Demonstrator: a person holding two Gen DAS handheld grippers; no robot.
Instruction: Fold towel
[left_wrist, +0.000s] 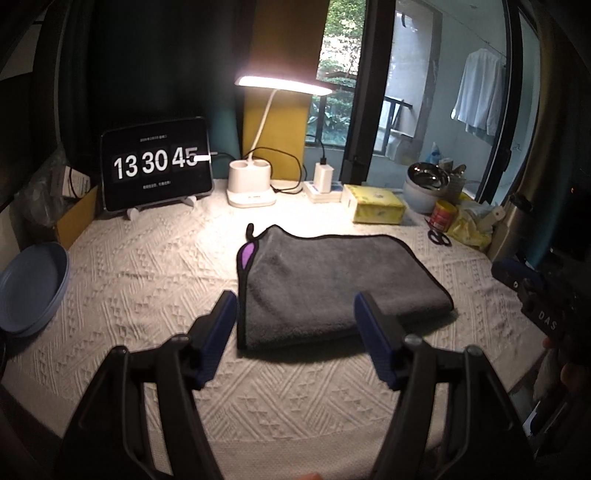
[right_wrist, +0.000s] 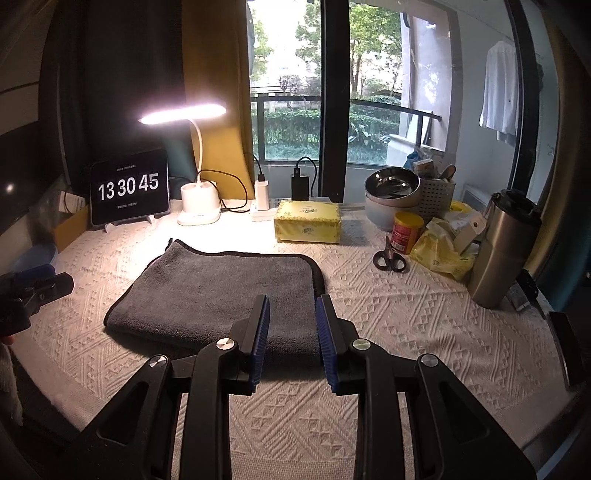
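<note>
The grey towel (left_wrist: 332, 288) is lying folded on the desk (left_wrist: 147, 266), which is wearing a cream patterned cloth, and both grippers are hanging over its near edge with nothing in them. The left gripper (left_wrist: 295, 317) is holding its blue-padded fingers (left_wrist: 221, 328) spread wide, released, so that the towel's near left corner is showing just ahead of and between them; a purple tag (left_wrist: 246, 254) is peeking out at the towel's far left corner, ahead of the left finger. The right gripper (right_wrist: 291, 325) is keeping its fingers (right_wrist: 260, 332) only narrowly parted (the gap is much smaller than on the left, yet they are gripping nothing), and the towel's near right corner is sitting just ahead of them, its black-trimmed right edge running away in front of the right finger. Far ahead of both pairs of fingers, a lit desk lamp (right_wrist: 192, 147) is shining down beside a tablet clock (right_wrist: 129, 192) reading 13 30 45. Ahead and to the right of the right gripper's fingers, a yellow tissue pack (right_wrist: 308, 221), black-handled scissors (right_wrist: 388, 256), a red can (right_wrist: 406, 230) and a steel tumbler (right_wrist: 502, 247) are standing well apart from the towel, while a blue plate (left_wrist: 33, 288) is resting at the desk's edge far left of the left gripper's fingers.
</note>
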